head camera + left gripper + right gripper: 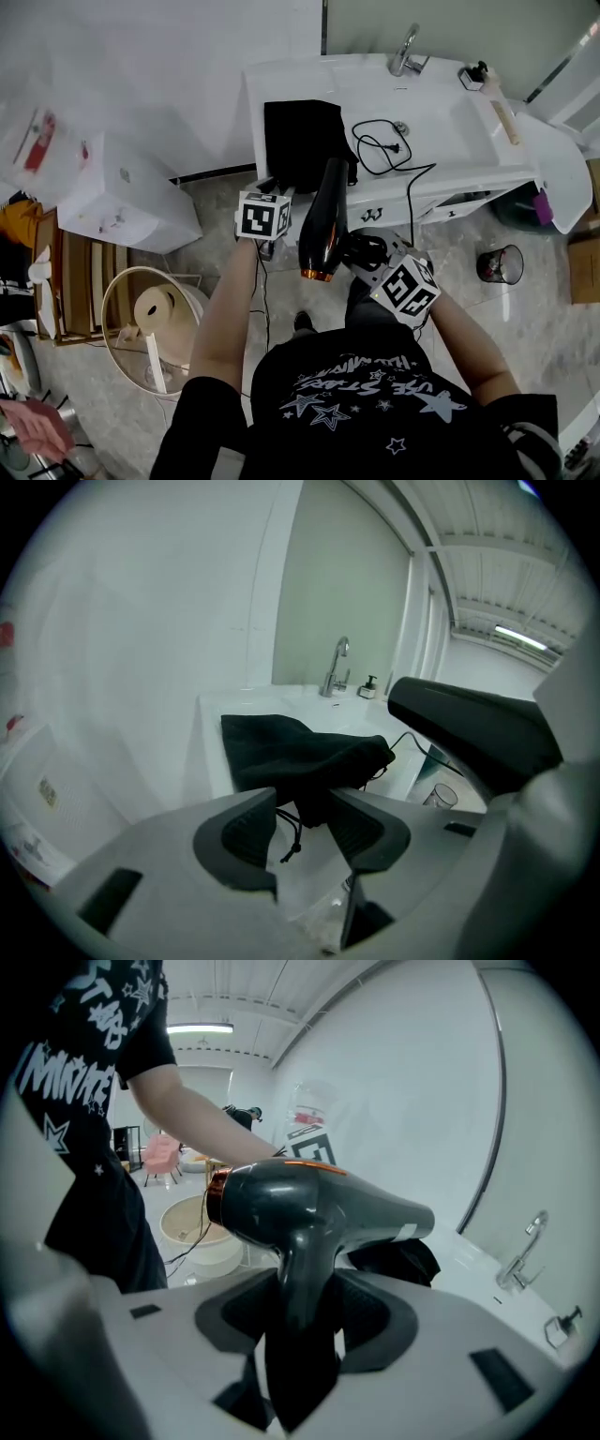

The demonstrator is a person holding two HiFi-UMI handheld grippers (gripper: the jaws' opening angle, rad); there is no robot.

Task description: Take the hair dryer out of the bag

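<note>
Right gripper (pixel 305 1309): its 2 fingers (pixel 373 1312) are clamped on the handle of the hair dryer (pixel 314 1202). The handle stands upright between the pads. The dryer's body sits directly above the fingers. The orange-ringed rear end points back toward the person, and the nozzle points away, toward the counter (pixel 281 80).

The hair dryer is fully out of the bag (pixel 286 750) and is held in the air in front of the counter's edge. In the head view the nozzle overlaps the bag's right edge. Whether they touch cannot be told.

Left gripper (pixel 305 810): the fingers are apart and the pads press on nothing. The bag is black and limp. It lies flat on the counter just beyond the fingertips, with its near corner drooping over the front edge into the line of the gap. The drawstring (pixel 291 838) dangles in the gap between the 2 pads, and no contact with either pad is visible.

The cord (pixel 384 150) lies in loose loops on the counter, to the right of the bag and beyond the right fingers. From there it runs over the front edge and down.

The faucet (pixel 405 52) stands at the back of the counter, well beyond both pairs of fingers.
</note>
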